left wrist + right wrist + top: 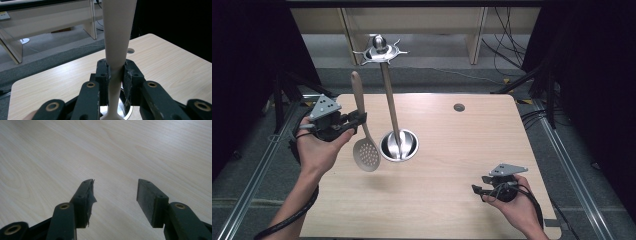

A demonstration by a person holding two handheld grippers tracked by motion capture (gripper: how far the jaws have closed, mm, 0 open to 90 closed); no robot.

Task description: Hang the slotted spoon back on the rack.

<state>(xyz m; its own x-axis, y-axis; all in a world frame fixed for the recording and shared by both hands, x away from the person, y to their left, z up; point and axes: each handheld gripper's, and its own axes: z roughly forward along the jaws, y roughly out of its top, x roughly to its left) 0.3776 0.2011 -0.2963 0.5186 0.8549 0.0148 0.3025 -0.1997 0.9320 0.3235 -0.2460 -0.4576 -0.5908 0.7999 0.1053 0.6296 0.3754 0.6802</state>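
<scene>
**Slotted spoon clamped in my left gripper, held clear of the table**

From the high view I have the left gripper (358, 120) on the left side of the light wooden table (452, 165), its jaws clamped on the pale wooden handle of the slotted spoon with a perforated metal head (363, 135). The spoon hangs nearly upright, handle up and round head down. The head is raised above the tabletop, just left of the round, shiny metal base of the utensil stand (399, 145). The stand's wood-coloured post rises from that base, leaning slightly, to a metal hook ring at the top. My right gripper (478, 190) sits at the near right of the table, well apart from spoon and stand, pointing left, with nothing in it.

In the left gripper view the two black pads press on either side of the spoon's handle (116, 45) where it narrows. The handle widens above the pads. Below them I see a sliver of the stand's metal base (123, 108), and the table (170, 62) stretches beyond.

In the right gripper view the jaws of the right gripper (115, 188) stand apart over bare tabletop (75, 150). The left pad's lining looks torn at its edge.
</scene>
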